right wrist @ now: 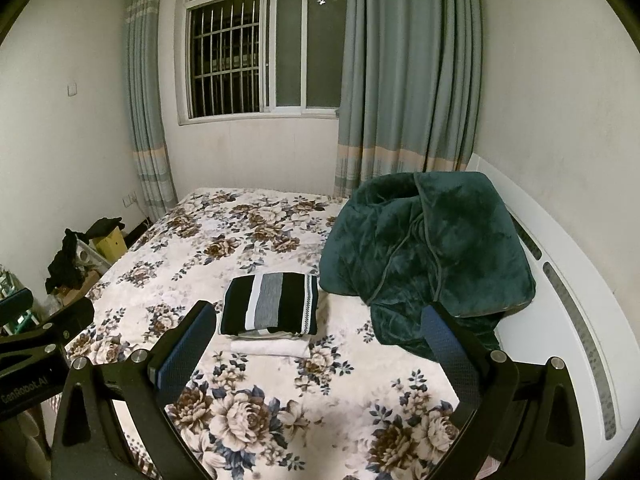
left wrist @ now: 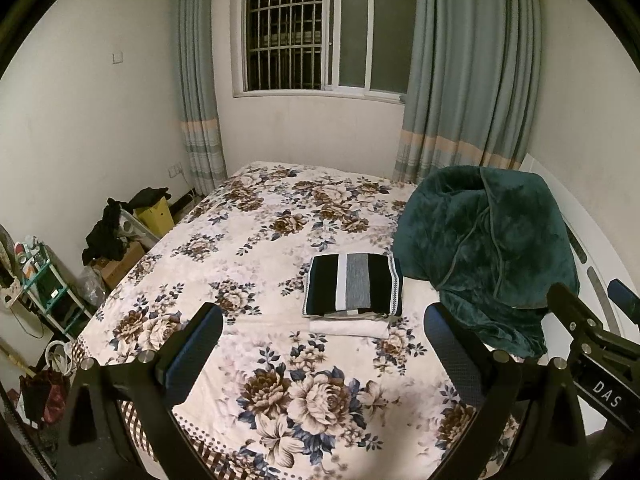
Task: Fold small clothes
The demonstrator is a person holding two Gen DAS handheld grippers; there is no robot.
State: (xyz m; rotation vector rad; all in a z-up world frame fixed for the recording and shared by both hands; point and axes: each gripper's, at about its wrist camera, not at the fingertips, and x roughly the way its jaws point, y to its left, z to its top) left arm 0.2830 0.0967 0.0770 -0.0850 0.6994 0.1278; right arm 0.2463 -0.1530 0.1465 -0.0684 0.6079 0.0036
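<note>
A folded black, white and grey striped garment lies on top of a folded white garment in the middle of the floral bed. The same stack shows in the right wrist view, the striped garment lying on the white one. My left gripper is open and empty, held above the bed short of the stack. My right gripper is open and empty too, also short of the stack. The right gripper's body shows at the right edge of the left wrist view.
A crumpled dark green blanket lies on the bed right of the stack, against the white headboard. Boxes, black clothes and a small shelf crowd the floor left of the bed. A curtained window is behind.
</note>
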